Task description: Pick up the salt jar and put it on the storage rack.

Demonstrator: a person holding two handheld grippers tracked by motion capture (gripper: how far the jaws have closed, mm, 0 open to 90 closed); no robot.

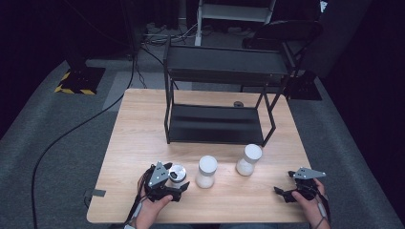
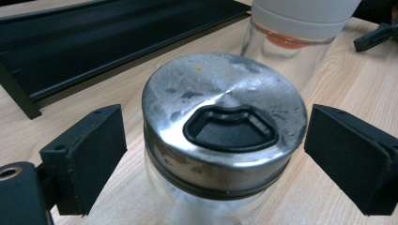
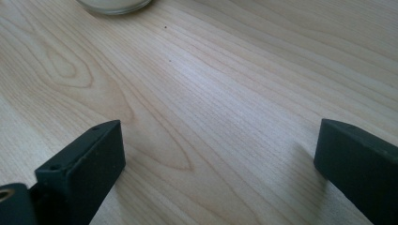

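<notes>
A glass jar with a scuffed metal lid (image 2: 224,122) stands on the wooden table, between the jaws of my left gripper (image 2: 213,145). Both black pads stand clear of the jar with a gap on each side, so the gripper is open. From above, the same jar (image 1: 177,172) sits at the front left with my left gripper (image 1: 175,183) around it. My right gripper (image 1: 283,184) rests near the front right edge. Its jaws (image 3: 216,159) are open over bare wood.
Two white-lidded jars (image 1: 207,171) (image 1: 249,160) stand to the right of the metal-lidded one; the nearer one (image 2: 295,33) is just behind it. A black two-tier rack (image 1: 217,124) fills the back of the table (image 1: 138,133). A small dark round object (image 1: 238,103) lies beside it.
</notes>
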